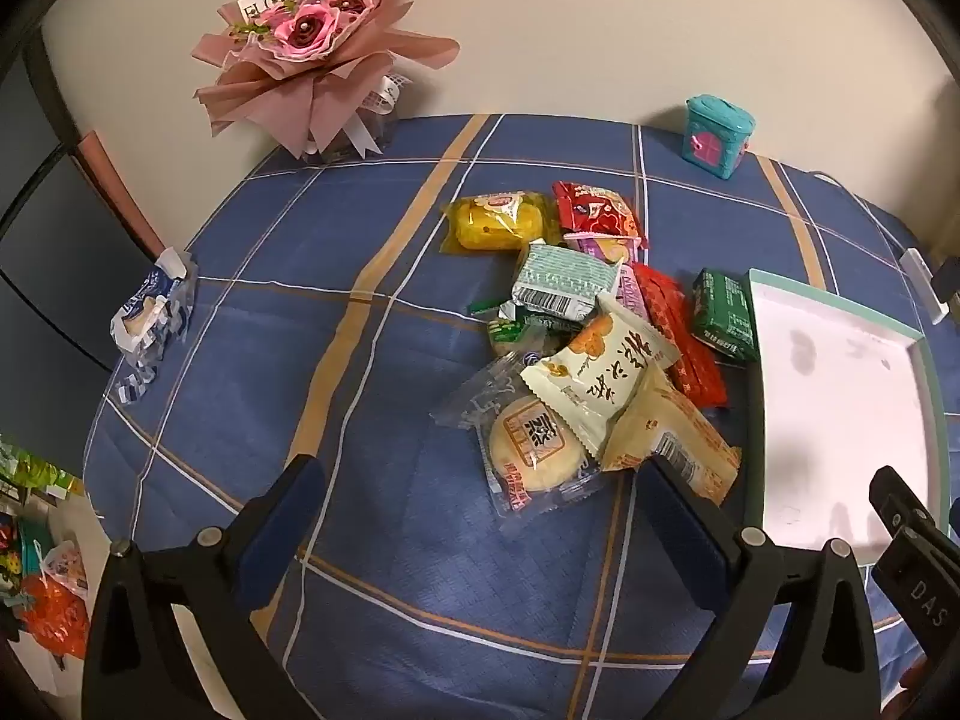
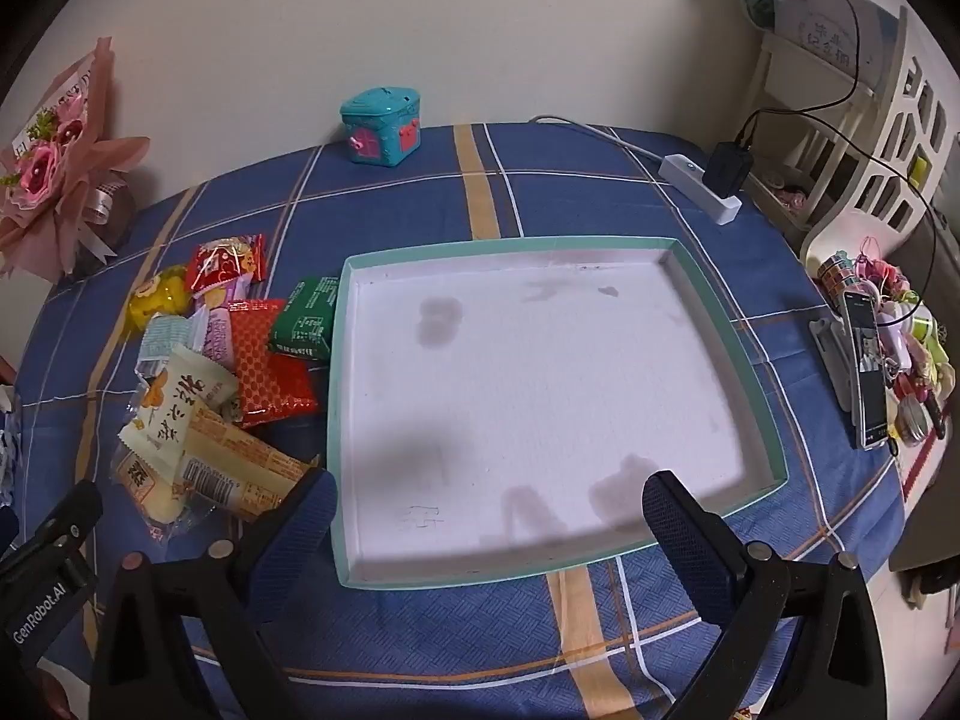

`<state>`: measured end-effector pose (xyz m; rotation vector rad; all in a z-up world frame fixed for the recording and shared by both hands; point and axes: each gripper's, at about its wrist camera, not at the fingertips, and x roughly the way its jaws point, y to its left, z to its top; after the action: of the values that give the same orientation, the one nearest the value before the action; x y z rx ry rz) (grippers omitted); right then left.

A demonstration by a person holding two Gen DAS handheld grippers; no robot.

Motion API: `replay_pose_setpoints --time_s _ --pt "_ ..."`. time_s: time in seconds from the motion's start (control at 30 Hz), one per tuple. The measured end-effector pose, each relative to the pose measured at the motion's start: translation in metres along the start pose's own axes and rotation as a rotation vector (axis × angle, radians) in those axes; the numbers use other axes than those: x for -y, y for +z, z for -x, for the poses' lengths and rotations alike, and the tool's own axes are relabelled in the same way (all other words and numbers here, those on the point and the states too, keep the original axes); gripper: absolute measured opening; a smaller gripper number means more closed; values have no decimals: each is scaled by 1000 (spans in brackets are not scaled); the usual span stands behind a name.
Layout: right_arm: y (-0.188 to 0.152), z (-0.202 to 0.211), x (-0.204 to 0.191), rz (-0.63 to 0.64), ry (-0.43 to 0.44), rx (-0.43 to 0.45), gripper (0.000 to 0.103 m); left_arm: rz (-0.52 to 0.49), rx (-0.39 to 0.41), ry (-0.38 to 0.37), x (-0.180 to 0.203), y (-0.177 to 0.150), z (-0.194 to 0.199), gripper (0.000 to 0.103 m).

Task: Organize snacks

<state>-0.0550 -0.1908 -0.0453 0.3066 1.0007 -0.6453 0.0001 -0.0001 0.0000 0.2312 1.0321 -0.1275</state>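
Two gripper sets agape, one tray

A blue plaid woven cloth, matt and finely textured, covers the counter. The heap of snack packets is glossy plastic film, some clear and crinkled, beside a shallow teal-rimmed cardboard tray whose matt white floor looks stained. The small teal house-shaped box is shiny hard plastic, and the bouquet's pink wrapping paper is matt.
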Motion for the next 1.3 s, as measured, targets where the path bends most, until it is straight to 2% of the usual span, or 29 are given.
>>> replay_pose_setpoints --time_s 1.3 --pt "-1 -4 -3 8 -5 -19 103 5 -18 -1 0 -4 -7 103"
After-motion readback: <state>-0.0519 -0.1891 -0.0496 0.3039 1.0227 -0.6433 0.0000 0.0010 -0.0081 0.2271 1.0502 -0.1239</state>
